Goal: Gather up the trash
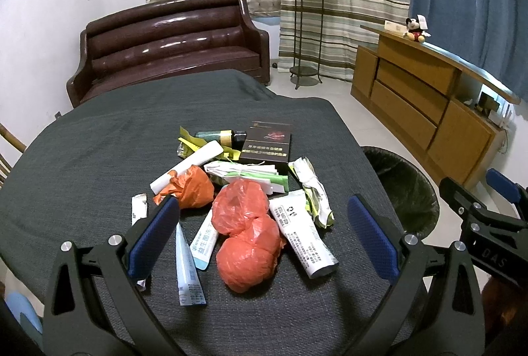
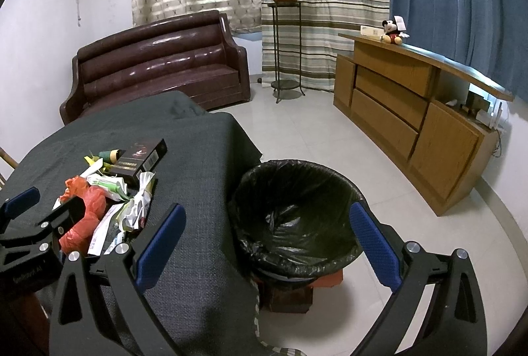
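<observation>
A heap of trash lies on the dark-clothed table (image 1: 82, 158): a knotted red plastic bag (image 1: 246, 233), an orange bag (image 1: 193, 186), white tubes (image 1: 302, 235), a light-blue sachet (image 1: 189, 270), crumpled wrappers (image 1: 313, 191) and a dark box (image 1: 267, 144). My left gripper (image 1: 264, 233) hovers open just in front of the heap, its blue pads either side of the red bag without touching it. My right gripper (image 2: 269, 245) is open and empty above the black-lined bin (image 2: 297, 217), which stands on the floor to the right of the table. In the right wrist view the heap (image 2: 109, 200) is at the left, behind the left gripper (image 2: 29, 217).
A brown leather sofa (image 1: 168, 42) stands behind the table. A wooden cabinet (image 2: 412, 118) with a plush toy (image 2: 392, 32) lines the right wall. A plant stand (image 2: 285, 49) is by the curtains. Pale tiled floor (image 2: 313, 124) spreads around the bin.
</observation>
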Motion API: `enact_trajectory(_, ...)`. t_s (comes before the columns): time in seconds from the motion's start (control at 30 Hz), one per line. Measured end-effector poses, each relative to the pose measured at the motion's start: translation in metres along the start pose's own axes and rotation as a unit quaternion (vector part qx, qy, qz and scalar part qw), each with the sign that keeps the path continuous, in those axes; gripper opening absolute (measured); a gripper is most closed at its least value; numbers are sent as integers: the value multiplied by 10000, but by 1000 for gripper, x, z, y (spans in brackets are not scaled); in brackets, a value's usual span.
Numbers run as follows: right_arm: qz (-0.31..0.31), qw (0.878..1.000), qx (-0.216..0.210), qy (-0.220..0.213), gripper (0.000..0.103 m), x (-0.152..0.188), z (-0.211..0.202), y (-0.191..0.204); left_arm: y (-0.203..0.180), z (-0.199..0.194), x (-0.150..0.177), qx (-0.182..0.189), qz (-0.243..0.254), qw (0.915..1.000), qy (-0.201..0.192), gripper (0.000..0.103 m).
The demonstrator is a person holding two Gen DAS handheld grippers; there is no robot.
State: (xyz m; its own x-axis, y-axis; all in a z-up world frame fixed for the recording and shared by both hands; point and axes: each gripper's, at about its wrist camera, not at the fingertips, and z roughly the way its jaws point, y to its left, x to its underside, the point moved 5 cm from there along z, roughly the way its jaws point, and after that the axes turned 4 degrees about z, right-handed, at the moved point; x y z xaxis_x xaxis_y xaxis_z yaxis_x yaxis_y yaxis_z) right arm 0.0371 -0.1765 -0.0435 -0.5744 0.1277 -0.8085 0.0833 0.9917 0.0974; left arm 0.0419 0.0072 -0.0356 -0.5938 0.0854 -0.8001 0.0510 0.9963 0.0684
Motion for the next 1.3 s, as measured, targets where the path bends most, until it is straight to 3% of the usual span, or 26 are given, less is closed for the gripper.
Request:
enact_trajectory(0.13,11,10000,14,-12,96,3,1,0,0,-3,2,41,30,10000,-8,98)
enact_trajectory(0.3,7,10000,29,-23,93,0,-3,4,3,-1,8,0,64,10000,38,86)
enact_trajectory(0.37,-19,10000,64,-20,74,0,-5,6,15,0,12,-64,31,9999,111,85)
enact_trajectory(0.43,-40,9999,67,67,70,2,-4,8,29,-2,16,-121,-12,9998,150,85)
enact_trajectory(0.8,-58,9996,-149,237,70,-1,1,28,102,-11,29,-724,-378,9954,498,84)
enact_trajectory(1.1,-159,9987,-307,377,70,-2,7,49,127,5,52,-828,-605,9890,1063,72)
enact_trajectory(1.3,-175,9980,-373,480,70,-1,10,60,129,16,62,-599,-609,9875,1322,53)
